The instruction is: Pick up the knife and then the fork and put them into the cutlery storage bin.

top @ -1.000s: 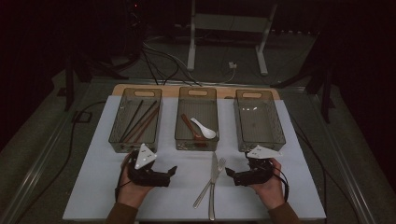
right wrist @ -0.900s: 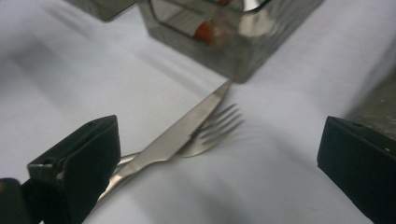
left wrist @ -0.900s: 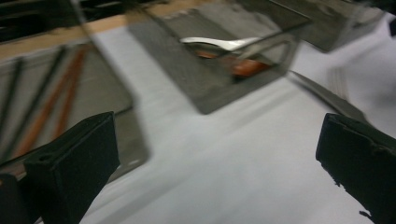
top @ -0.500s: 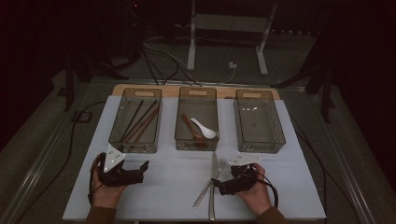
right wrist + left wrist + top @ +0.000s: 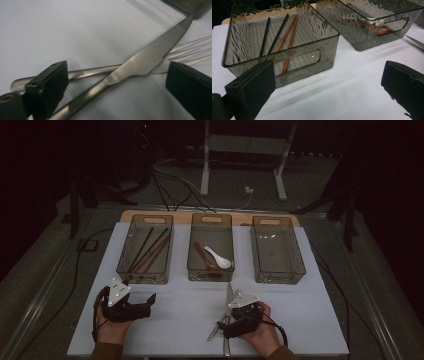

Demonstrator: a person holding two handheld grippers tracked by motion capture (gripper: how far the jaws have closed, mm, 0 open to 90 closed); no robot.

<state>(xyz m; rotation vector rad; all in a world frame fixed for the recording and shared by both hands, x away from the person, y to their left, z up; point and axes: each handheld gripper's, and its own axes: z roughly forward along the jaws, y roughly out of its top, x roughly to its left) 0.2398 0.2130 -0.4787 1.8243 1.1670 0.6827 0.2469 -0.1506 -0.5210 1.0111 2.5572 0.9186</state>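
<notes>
Steel knife (image 5: 140, 62) crossed over fork (image 5: 175, 53), near the middle bin (image 5: 210, 247).
Right gripper (image 5: 117, 85) straddles both, jaws wide and just closing slightly, gripping nothing; left gripper (image 5: 324, 82) open, empty.

Dim room: grey floor (image 5: 45, 270) strewn with cables (image 5: 165, 182) (black mostly), white stand legs (image 5: 205, 165) behind the table.

Dim lab: white table (image 5: 190, 320), loose floor cables (image 5: 170, 177), metal stand legs (image 5: 205, 167) behind.
</notes>
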